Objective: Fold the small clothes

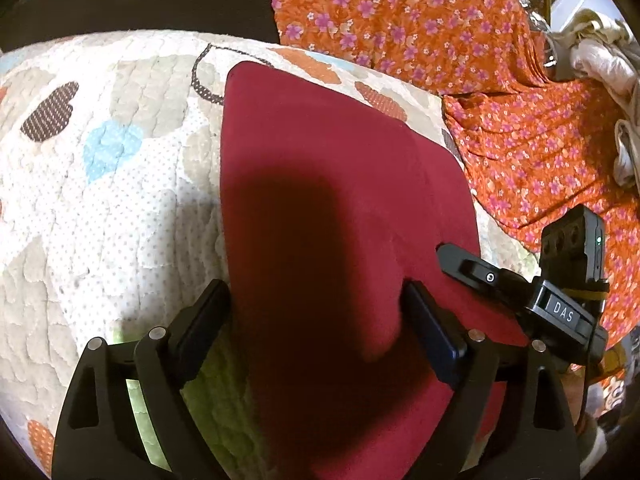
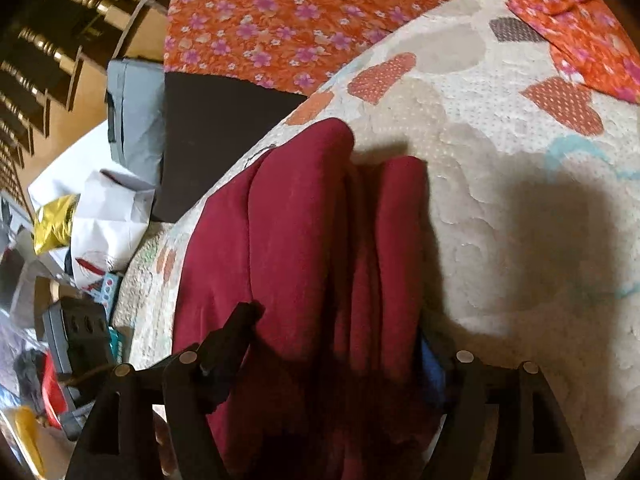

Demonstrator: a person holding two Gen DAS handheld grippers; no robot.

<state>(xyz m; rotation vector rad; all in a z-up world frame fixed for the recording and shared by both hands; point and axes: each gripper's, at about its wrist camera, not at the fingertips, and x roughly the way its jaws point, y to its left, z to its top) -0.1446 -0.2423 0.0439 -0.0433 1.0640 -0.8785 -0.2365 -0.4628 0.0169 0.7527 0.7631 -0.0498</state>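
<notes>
A dark red cloth (image 1: 320, 184) lies on a quilted bedcover (image 1: 120, 184) with heart patches. In the left wrist view my left gripper (image 1: 316, 312) is open, its fingers (image 1: 204, 316) straddling the cloth's near part. My right gripper (image 1: 472, 268) shows at the cloth's right edge, its jaws apparently pinched on that edge. In the right wrist view the red cloth (image 2: 304, 240) is bunched in long folds between my right gripper's (image 2: 336, 328) fingers; the right finger is mostly hidden by cloth.
An orange flowered fabric (image 1: 420, 20) covers the far side of the bed, also seen in the right wrist view (image 2: 280, 20). White bundled cloth (image 1: 608, 64) lies far right. Boxes, papers and clutter (image 2: 100, 216) sit beside the bed's left edge.
</notes>
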